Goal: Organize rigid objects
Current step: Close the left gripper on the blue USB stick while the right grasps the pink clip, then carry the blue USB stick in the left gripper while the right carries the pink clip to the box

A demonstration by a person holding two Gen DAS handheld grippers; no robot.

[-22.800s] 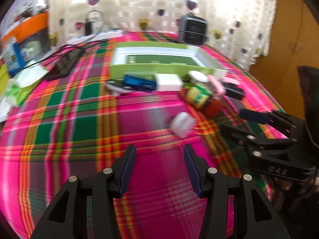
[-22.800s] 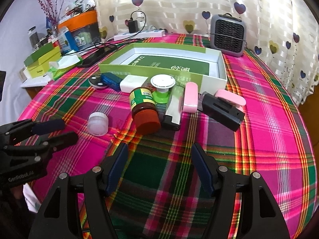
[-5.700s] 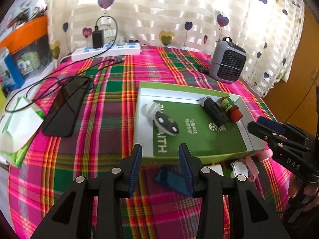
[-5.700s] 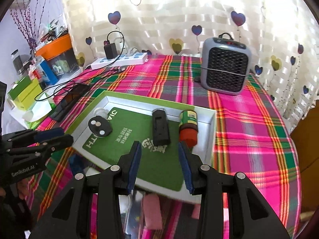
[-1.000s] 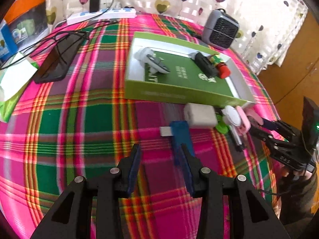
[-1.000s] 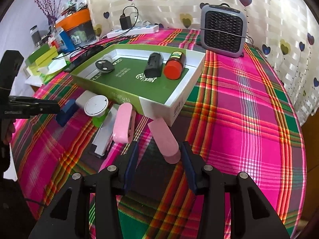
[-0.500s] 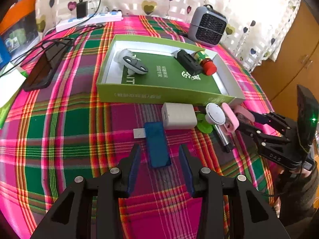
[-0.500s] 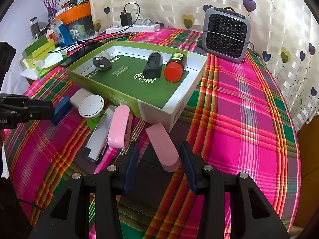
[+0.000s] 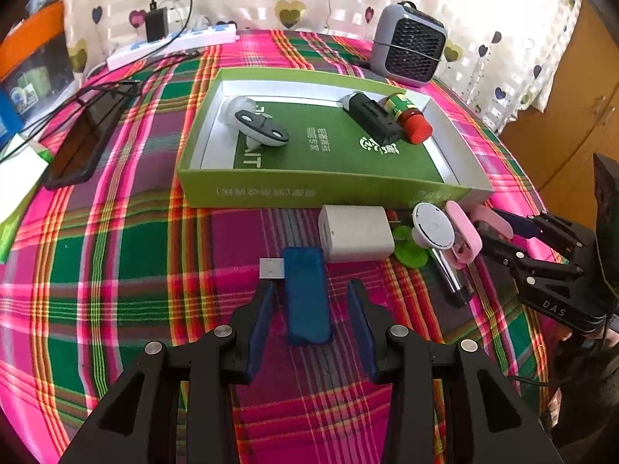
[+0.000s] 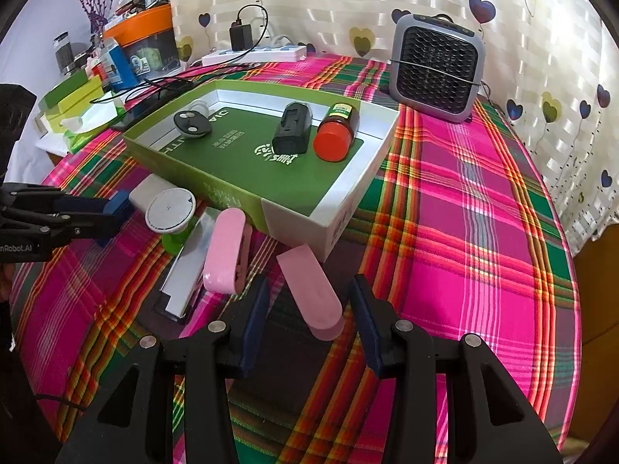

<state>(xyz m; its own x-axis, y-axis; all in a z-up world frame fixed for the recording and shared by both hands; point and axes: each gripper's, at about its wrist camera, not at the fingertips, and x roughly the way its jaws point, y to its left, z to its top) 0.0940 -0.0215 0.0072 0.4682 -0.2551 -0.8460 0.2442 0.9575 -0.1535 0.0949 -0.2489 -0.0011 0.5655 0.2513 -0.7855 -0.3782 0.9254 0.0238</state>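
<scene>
A green box (image 9: pixel 332 191) (image 10: pixel 216 178) holds a key fob (image 9: pixel 261 131), a black block (image 9: pixel 373 118) and a red-capped jar (image 9: pixel 410 121). My left gripper (image 9: pixel 309 301) is open, its fingers either side of a blue USB stick (image 9: pixel 307 295) lying on the plaid cloth. My right gripper (image 10: pixel 309 305) is open around a flat pink case (image 10: pixel 311 295) in front of the box corner. Beside it lie a second pink case (image 10: pixel 228 249), a silver stapler (image 10: pixel 185 270), a white-lidded green item (image 10: pixel 170 210) and a white adapter (image 9: pixel 354 234).
A grey fan heater (image 10: pixel 439 65) stands behind the box. A black phone (image 9: pixel 83 141), cables and a power strip (image 9: pixel 170 44) lie at the back left. Boxes and bottles (image 10: pixel 85 89) crowd the far left. The table edge curves away on the right.
My left gripper has moved forward so the blue USB stick now lies between its fingers. My right gripper has closed in on the flat pink case. Both jaws stay open.
</scene>
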